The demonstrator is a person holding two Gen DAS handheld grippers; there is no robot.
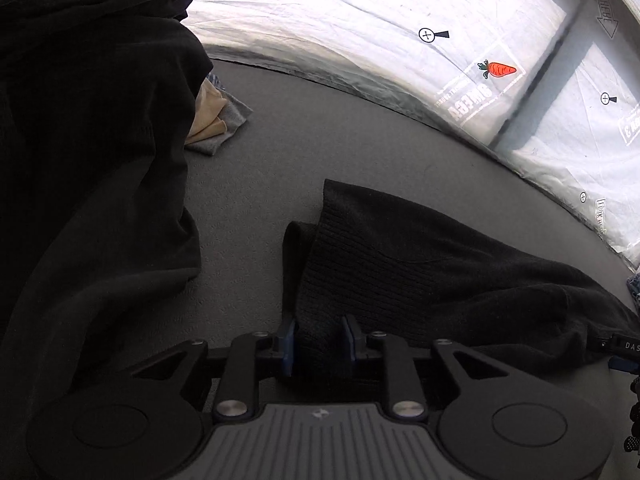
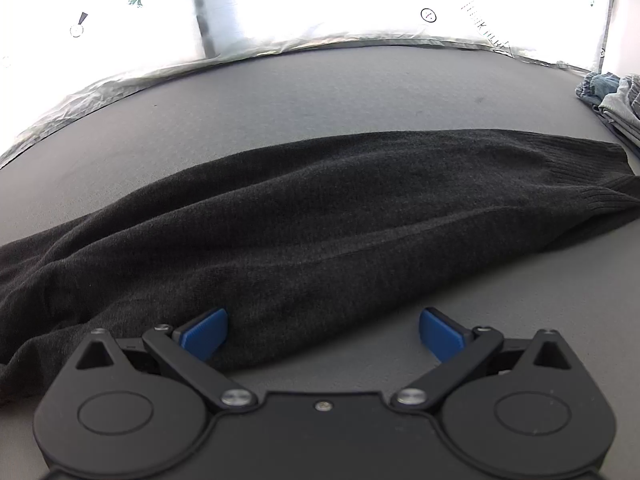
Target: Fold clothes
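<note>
A black knit sweater [image 2: 320, 216] lies stretched across the grey table [image 2: 320, 92], its ribbed cuff at the right. In the left wrist view its ribbed hem [image 1: 400, 256] runs up between the blue pads [image 1: 287, 344] of my left gripper [image 1: 319, 342]. The jaws stand a little apart with the fabric between them, and I see no squeeze on it. My right gripper [image 2: 323, 334] is wide open over the sweater's near edge. Its left pad [image 2: 204, 334] rests over the fabric and its right pad is over bare table.
A large dark garment [image 1: 88, 152] fills the left side, with beige and grey cloth [image 1: 218, 120] behind it. Folded denim and grey clothes [image 2: 612, 92] sit at the far right. White plastic sheeting with a carrot print [image 1: 498, 69] borders the table's far edge.
</note>
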